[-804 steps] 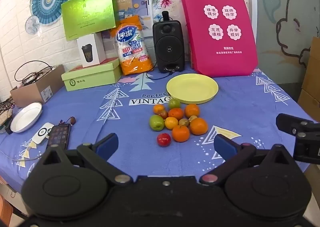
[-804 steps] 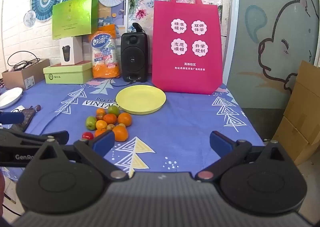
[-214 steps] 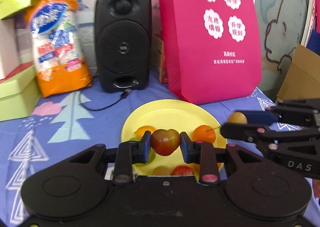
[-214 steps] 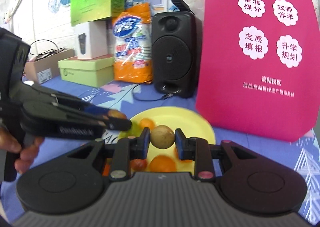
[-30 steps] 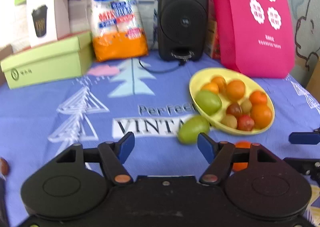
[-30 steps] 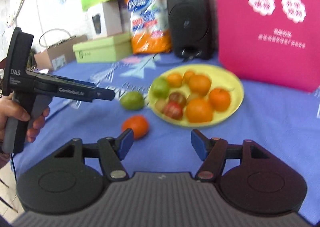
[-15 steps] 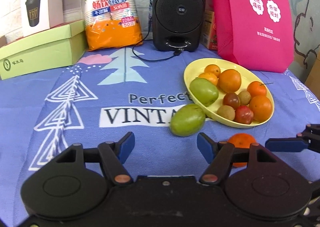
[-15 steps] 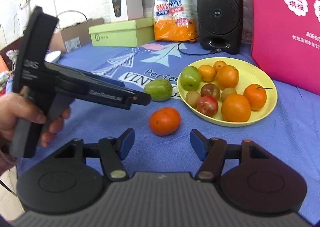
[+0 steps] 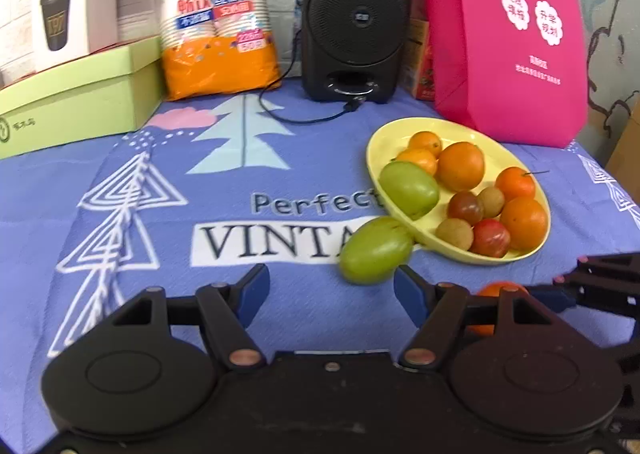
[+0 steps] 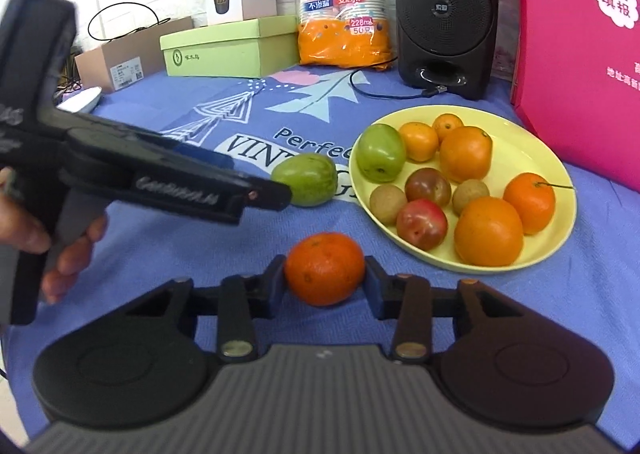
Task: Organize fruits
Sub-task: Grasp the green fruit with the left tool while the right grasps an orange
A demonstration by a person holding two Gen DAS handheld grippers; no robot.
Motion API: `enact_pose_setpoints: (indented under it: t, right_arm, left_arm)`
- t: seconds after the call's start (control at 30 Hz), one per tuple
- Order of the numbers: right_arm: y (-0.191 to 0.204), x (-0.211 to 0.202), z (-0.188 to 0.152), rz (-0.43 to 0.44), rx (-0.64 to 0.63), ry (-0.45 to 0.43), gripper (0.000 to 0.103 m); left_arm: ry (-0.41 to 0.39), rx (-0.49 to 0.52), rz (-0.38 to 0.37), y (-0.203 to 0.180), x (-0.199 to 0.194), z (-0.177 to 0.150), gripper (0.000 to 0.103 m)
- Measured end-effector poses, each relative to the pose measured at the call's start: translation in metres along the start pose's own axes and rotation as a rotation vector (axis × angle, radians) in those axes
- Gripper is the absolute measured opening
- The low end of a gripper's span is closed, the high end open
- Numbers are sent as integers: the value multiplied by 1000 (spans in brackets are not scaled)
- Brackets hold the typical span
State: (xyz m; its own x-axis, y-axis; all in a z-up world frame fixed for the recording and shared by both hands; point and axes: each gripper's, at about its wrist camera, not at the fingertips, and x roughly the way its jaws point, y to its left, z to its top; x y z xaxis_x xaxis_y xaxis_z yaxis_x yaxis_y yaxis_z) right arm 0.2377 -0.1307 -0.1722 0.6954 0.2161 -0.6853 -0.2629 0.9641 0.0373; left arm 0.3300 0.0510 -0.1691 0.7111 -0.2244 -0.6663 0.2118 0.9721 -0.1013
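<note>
Right gripper (image 10: 325,281) had its two fingers pressed against either side of an orange (image 10: 324,268) that sat on the blue tablecloth (image 10: 168,254), just in front of the yellow plate (image 10: 552,157). Left gripper (image 9: 331,289) hung with its blue-tipped fingers (image 9: 252,290) spread wide and nothing between them, above the cloth and a little short of a green fruit (image 9: 376,250). That green fruit lay on the cloth touching the near rim of the plate, over the printed word "VINTAGE". From the right wrist camera the same green fruit (image 10: 306,178) showed just beyond the tip of the left gripper, which a hand (image 10: 52,242) gripped at the left edge. On the plate lay a second green fruit (image 10: 380,151), several oranges, a large one (image 10: 466,153) toward the back and another (image 10: 488,232) at the front, a red fruit (image 10: 421,223), a dark reddish one (image 10: 428,186) and two small brown ones. Behind the plate stood a black speaker (image 9: 356,17) with its cable trailing over the cloth, a pink bag (image 9: 508,33) to its right, a pack of paper cups (image 9: 218,13) to its left, and a pale green box (image 9: 76,97) farther left.
</note>
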Motion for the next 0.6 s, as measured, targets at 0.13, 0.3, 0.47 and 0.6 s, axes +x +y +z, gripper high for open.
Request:
enact_pose_setpoints:
  t: [0.13,0.3,0.47,0.6]
  right_arm:
    - [-4,-13,-9,-3,19,-3,39]
    - [-9,-20,-15,-7,41,-9,39]
    - [-12,-22,-16,-7,55,-14,39]
    - [-13,-23,-17,-7,62,-17,39]
  left_arm:
    - [2,35,-8,-10,8,3,69]
    - [13,46,-5,-16,23,7,69]
    - [9,49,-5,-16,34,9,63]
    - [16,34,-31,-15,34,12,43]
